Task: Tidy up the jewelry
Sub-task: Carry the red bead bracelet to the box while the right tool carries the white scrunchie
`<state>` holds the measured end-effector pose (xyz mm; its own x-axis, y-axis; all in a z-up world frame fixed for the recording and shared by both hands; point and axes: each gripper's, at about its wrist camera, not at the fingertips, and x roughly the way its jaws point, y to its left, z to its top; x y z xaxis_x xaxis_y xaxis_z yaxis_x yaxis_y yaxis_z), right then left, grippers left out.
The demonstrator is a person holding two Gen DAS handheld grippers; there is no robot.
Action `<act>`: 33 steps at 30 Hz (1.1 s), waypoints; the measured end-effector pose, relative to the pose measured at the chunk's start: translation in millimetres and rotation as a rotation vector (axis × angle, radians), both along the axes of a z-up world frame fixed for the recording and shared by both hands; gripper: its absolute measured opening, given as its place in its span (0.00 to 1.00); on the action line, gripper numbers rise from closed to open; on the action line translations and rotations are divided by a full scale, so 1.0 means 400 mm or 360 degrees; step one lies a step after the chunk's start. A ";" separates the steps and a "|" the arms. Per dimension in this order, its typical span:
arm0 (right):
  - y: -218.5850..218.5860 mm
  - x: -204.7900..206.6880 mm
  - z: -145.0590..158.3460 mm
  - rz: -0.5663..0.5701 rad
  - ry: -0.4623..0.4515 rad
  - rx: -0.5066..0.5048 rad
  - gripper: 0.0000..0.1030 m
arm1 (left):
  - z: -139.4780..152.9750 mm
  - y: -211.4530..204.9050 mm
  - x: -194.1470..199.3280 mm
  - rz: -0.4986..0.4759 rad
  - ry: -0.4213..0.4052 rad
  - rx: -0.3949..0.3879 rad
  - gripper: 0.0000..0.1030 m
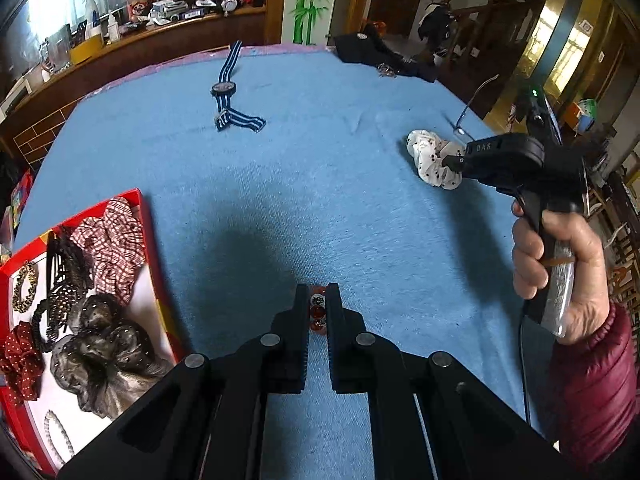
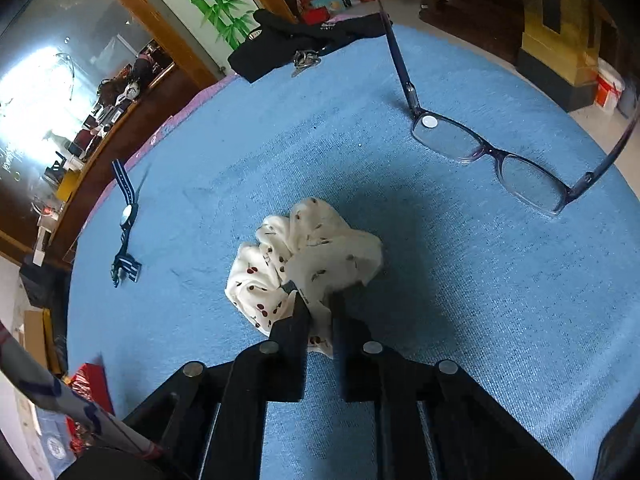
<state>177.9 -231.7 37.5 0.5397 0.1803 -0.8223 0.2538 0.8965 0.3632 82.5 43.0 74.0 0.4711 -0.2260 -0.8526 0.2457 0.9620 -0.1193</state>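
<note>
My left gripper (image 1: 318, 294) is shut on a string of amber-red beads (image 1: 318, 312), held a little above the blue cloth (image 1: 320, 184). To its left stands the red tray (image 1: 146, 216) holding a checked scrunchie (image 1: 114, 240), dark hair clips, a net bun cover and a pearl strand. My right gripper (image 2: 318, 300) is shut on the white cherry-print scrunchie (image 2: 308, 252), which rests on the cloth; the left wrist view shows this gripper (image 1: 454, 160) at the right, gripping that scrunchie (image 1: 430, 156). A striped-strap watch (image 1: 228, 96) lies farther back.
Purple-framed glasses (image 2: 488, 156) lie open on the cloth right of the scrunchie. A black garment with keys (image 2: 304, 46) sits at the table's far edge. A hand in a red sleeve (image 1: 560, 264) holds the right gripper's handle. A cluttered wooden counter runs along the back left.
</note>
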 end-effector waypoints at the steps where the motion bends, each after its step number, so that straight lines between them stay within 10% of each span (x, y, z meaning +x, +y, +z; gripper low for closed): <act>1: 0.008 -0.018 0.019 0.0019 -0.0046 -0.0030 0.07 | 0.007 0.003 -0.004 -0.0003 -0.0009 -0.0005 0.07; 19: 0.295 -0.341 0.313 0.0545 -0.0478 0.0031 0.08 | 0.233 0.135 -0.200 0.0067 -0.0310 -0.0063 0.07; 33: 0.610 -0.457 0.287 0.0994 -0.0435 0.0063 0.08 | 0.210 0.418 -0.322 0.0350 -0.0318 -0.0009 0.07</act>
